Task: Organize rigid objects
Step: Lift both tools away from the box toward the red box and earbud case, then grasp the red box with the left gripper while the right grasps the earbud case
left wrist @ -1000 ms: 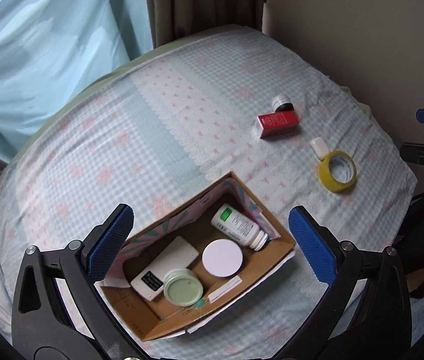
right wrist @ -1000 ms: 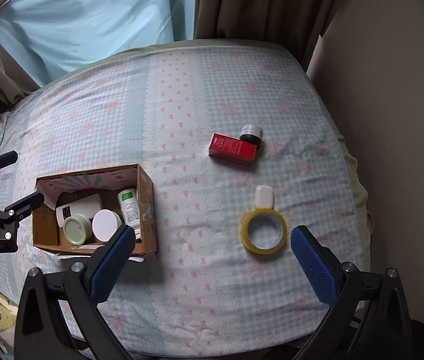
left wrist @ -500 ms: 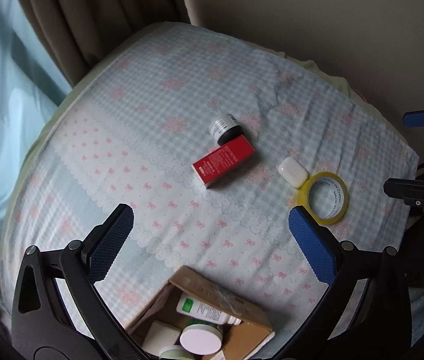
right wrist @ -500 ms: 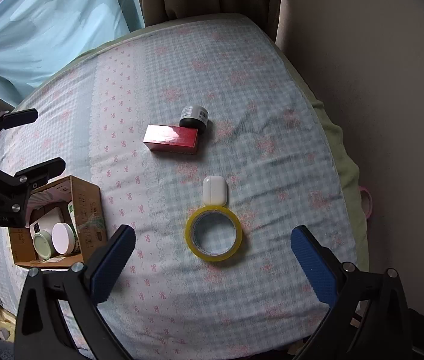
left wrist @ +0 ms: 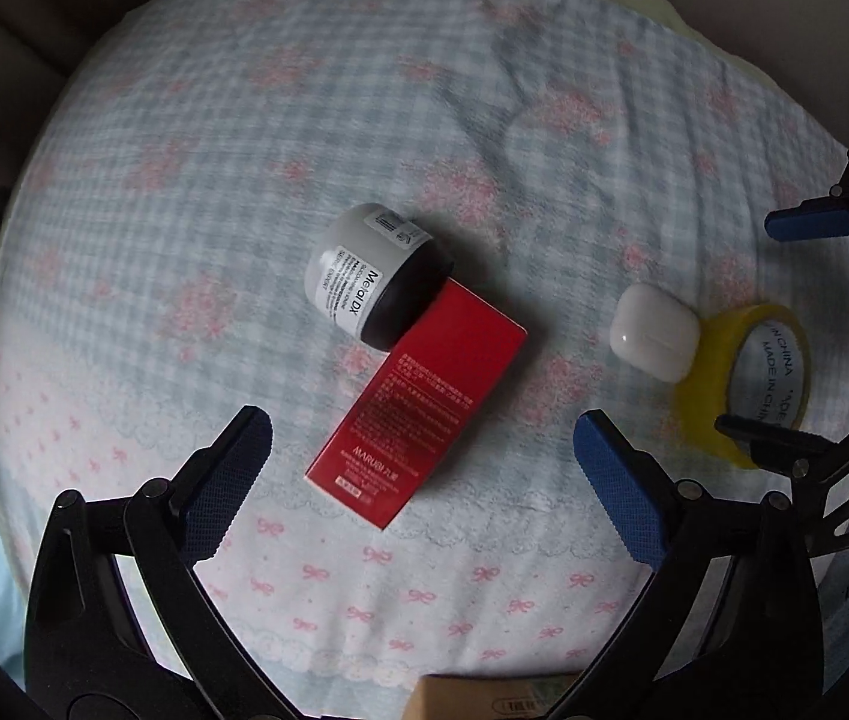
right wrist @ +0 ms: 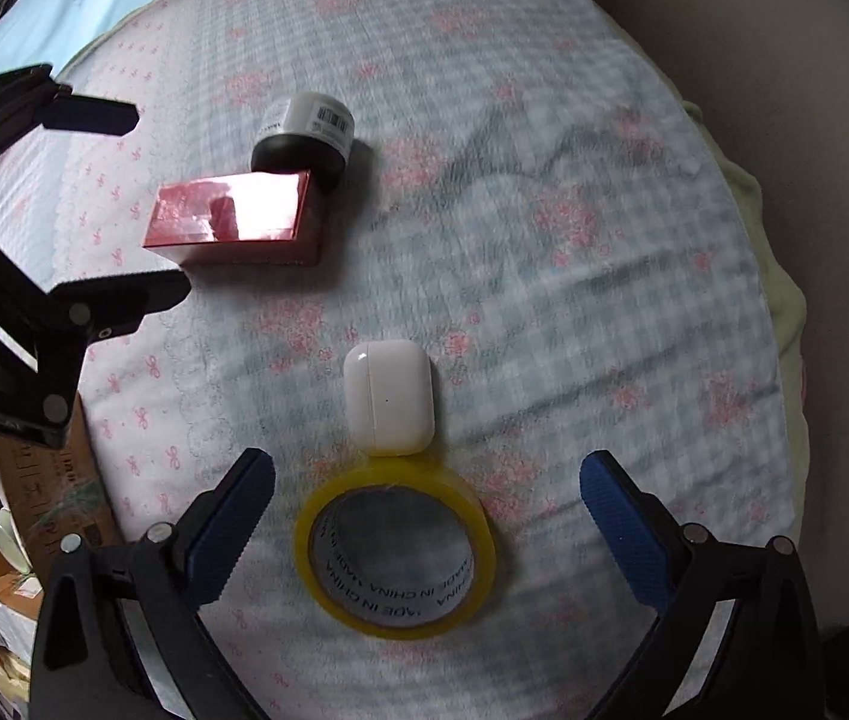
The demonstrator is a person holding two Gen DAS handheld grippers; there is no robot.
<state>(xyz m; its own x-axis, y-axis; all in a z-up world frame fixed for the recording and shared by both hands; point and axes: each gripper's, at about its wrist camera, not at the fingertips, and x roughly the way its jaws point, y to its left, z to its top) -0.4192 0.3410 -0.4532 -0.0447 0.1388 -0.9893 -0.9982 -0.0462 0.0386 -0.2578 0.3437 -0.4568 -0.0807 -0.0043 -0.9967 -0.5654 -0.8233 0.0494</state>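
A red box (left wrist: 418,414) lies flat on the checked cloth, with a grey-and-black jar (left wrist: 373,276) on its side touching its far end. My left gripper (left wrist: 421,480) is open and empty, just above the box's near end. A white earbud case (right wrist: 389,397) touches a yellow tape roll (right wrist: 395,547). My right gripper (right wrist: 424,522) is open and empty, its blue pads either side of the tape roll. The box (right wrist: 232,219) and jar (right wrist: 307,138) also show in the right wrist view, with the left gripper (right wrist: 118,204) beside them.
The cardboard box (right wrist: 34,516) holding several containers sits at the left edge of the right wrist view; a strip of it (left wrist: 484,699) shows at the bottom of the left wrist view. A beige wall (right wrist: 784,60) borders the right. Curtains (left wrist: 34,12) hang behind.
Both grippers have moved forward and lower. The left one swung from over the cardboard box to the red box. The right one closed in on the tape roll. Both stayed open.
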